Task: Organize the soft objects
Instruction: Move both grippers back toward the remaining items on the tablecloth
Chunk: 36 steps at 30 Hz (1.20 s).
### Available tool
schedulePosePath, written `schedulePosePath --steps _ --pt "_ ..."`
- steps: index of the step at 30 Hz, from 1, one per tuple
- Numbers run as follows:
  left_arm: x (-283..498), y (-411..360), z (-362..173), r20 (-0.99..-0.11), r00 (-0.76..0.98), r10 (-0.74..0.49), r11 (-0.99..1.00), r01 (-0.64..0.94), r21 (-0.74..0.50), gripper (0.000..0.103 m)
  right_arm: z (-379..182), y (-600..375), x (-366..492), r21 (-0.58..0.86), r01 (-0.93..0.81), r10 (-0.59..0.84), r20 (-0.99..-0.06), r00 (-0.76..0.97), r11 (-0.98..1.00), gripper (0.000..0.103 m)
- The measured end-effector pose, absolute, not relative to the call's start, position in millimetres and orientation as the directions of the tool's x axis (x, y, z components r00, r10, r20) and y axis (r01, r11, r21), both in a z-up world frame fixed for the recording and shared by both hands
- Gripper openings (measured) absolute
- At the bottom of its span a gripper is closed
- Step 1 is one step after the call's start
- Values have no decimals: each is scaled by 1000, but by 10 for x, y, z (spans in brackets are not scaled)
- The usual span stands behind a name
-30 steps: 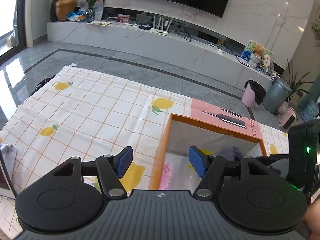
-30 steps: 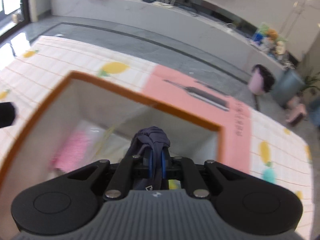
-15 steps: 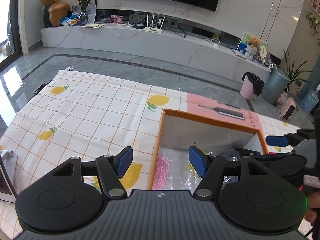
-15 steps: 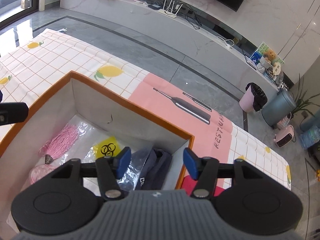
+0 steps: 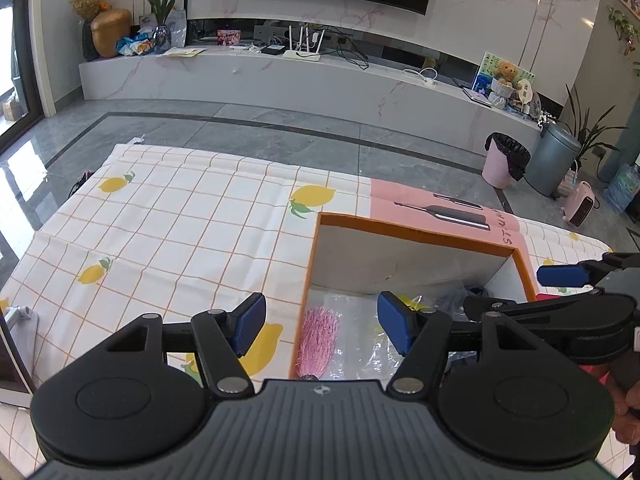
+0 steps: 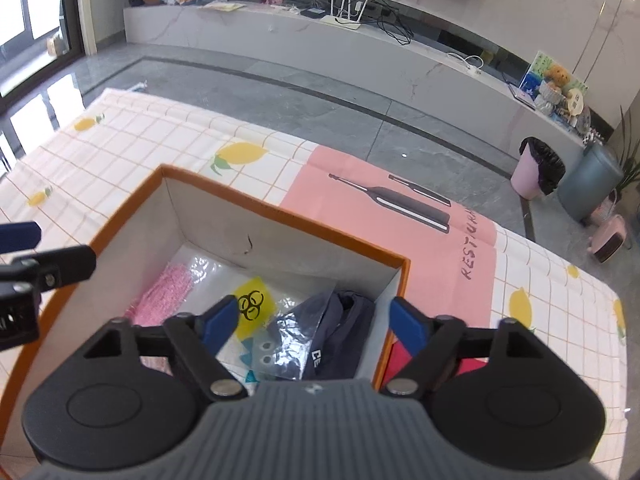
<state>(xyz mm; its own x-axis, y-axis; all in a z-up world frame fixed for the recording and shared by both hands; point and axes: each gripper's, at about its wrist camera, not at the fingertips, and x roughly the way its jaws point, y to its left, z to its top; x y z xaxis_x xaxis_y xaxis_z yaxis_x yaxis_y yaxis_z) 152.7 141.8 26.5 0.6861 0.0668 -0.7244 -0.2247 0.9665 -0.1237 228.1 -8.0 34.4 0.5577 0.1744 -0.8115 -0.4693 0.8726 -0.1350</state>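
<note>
An orange-rimmed box (image 6: 280, 216) stands on the lemon-print tablecloth. In it lie a navy cloth (image 6: 344, 332), a clear plastic bag (image 6: 296, 328), a yellow packet (image 6: 252, 300) and a pink tassel (image 6: 168, 288). My right gripper (image 6: 314, 318) hovers above the box's right end. Its jaws are opening, and the navy cloth lies loose below them, free of the pads. My left gripper (image 5: 323, 326) stands open over the box's left wall (image 5: 310, 272) with nothing between its fingers. The left wrist view also takes in the tassel (image 5: 318, 334) and one right finger (image 5: 560, 276).
A red item (image 6: 400, 360) lies just outside the box's right wall. A pink placemat (image 6: 400, 208) lies beyond the box. A white object (image 5: 20, 320) sits at the table's left edge. On the floor at right stand a pink bin (image 5: 502, 160) and a grey bin (image 5: 554, 164).
My right gripper opened and let go of the navy cloth, which now lies in the box. That gripper also rose and drew back. The left gripper's jaws stayed as they were.
</note>
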Motion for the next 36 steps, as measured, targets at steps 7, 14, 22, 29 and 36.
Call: schedulePosePath --steps 7,14,22,29,36 --pt "1523 1217 374 -710 702 56 975 -190 -112 75 514 -356 2298 -59 -470 246 -791 560 881 96" --pt "1539 942 444 -700 711 72 986 -156 -57 76 647 -812 2314 -61 -411 223 -763 607 910 100" --pt "1460 511 635 -670 742 -7 995 -60 -77 76 768 -1621 2250 -93 -318 153 -730 667 943 100" --pt "1351 -111 756 -631 772 -72 997 67 -33 77 576 -2423 2287 -82 -149 40 -736 676 985 100" --pt "1289 -678 735 -622 761 -186 978 206 -41 78 61 -2967 2486 -61 3 -51 -799 600 998 100"
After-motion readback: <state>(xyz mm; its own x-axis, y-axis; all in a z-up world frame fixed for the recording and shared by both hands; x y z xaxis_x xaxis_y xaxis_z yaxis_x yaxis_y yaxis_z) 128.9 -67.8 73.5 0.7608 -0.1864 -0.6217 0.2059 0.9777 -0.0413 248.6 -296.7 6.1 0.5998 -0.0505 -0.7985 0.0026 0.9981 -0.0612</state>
